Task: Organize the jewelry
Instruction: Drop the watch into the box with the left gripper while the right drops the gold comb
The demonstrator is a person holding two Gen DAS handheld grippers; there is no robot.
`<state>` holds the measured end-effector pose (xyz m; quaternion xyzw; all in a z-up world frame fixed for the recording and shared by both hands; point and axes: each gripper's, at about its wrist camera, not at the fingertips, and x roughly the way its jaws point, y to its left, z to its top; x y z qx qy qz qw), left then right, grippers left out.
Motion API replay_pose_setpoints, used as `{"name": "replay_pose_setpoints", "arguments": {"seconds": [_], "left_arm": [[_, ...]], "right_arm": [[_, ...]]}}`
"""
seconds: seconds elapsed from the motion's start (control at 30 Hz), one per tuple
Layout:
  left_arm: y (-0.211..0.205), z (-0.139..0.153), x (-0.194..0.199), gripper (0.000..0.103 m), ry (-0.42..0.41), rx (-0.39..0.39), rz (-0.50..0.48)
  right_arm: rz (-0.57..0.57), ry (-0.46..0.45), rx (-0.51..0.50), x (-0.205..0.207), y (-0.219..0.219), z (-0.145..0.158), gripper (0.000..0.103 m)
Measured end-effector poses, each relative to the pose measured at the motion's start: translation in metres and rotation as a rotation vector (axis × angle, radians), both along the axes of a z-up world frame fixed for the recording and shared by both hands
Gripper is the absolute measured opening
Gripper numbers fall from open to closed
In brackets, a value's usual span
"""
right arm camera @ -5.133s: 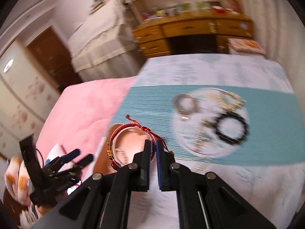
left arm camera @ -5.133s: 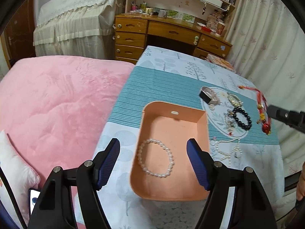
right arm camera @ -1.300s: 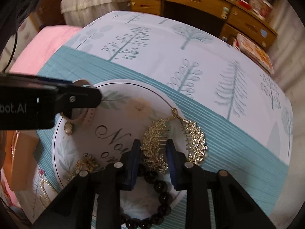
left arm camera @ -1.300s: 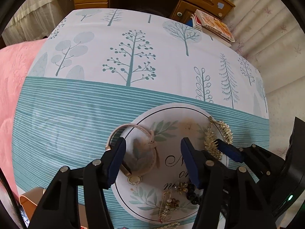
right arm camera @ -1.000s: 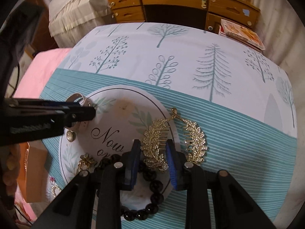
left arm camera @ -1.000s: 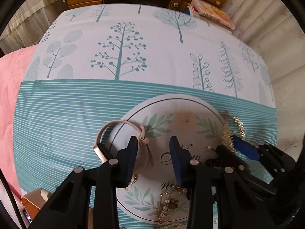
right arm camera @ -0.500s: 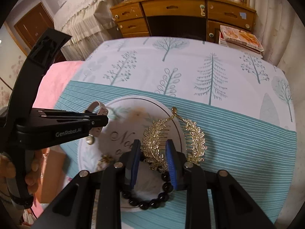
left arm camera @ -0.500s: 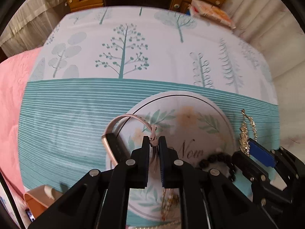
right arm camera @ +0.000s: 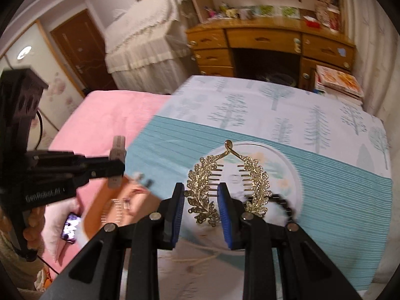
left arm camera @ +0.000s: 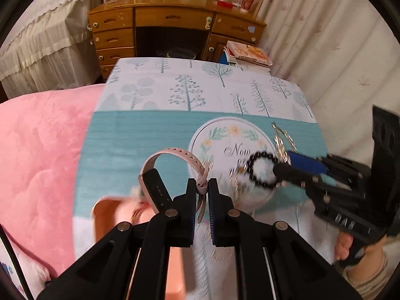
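Note:
My left gripper (left arm camera: 202, 185) is shut on the strap of a pink-banded watch (left arm camera: 160, 172) and holds it in the air above an orange tray (left arm camera: 110, 215). From the right wrist view this left gripper (right arm camera: 119, 167) shows side-on with the watch (right arm camera: 117, 153) in its tips. My right gripper (right arm camera: 200, 188) is shut on one half of a gold leaf-shaped hair comb (right arm camera: 255, 178), lifted over the round printed plate (right arm camera: 287, 172). A black bead bracelet (left arm camera: 260, 170) lies on that plate (left arm camera: 220, 137). The right gripper (left arm camera: 283, 166) reaches in from the right.
The tree-print cloth (left arm camera: 175, 92) covers the table, a pink blanket (left arm camera: 42, 145) to its left. A wooden desk (left arm camera: 172, 20) and stacked books (left arm camera: 250, 52) stand behind. A curtain (left arm camera: 325, 50) hangs on the right. A lit phone (right arm camera: 71, 226) lies beside the tray (right arm camera: 112, 207).
The left gripper shut on the watch strap and lifted it off the plate toward the tray. The right gripper rose and pulled back with the gold comb.

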<state>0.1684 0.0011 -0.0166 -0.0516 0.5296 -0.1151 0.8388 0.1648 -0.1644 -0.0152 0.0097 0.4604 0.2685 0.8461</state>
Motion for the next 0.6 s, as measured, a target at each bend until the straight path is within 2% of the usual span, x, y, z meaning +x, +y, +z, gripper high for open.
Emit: {"name": "replay_pose_setpoints", "arguments": {"seconds": [0.13, 0.23, 0.43, 0.6], "left_arm": [[0.029, -0.01, -0.043, 0.007, 0.009, -0.03, 0.016], [0.043, -0.033, -0.067, 0.007, 0.029, -0.043, 0.043], [0.063, -0.084, -0.094, 0.007, 0.089, -0.068, 0.121], [0.072, -0.104, -0.107, 0.007, 0.08, -0.118, 0.163]], "right_arm": [[0.053, -0.006, 0.07, -0.023, 0.029, 0.007, 0.027], [0.086, -0.003, 0.11, -0.035, 0.051, 0.008, 0.027], [0.111, 0.027, 0.151, -0.043, 0.09, -0.003, 0.027], [0.106, 0.05, 0.165, -0.041, 0.11, -0.017, 0.027]]}}
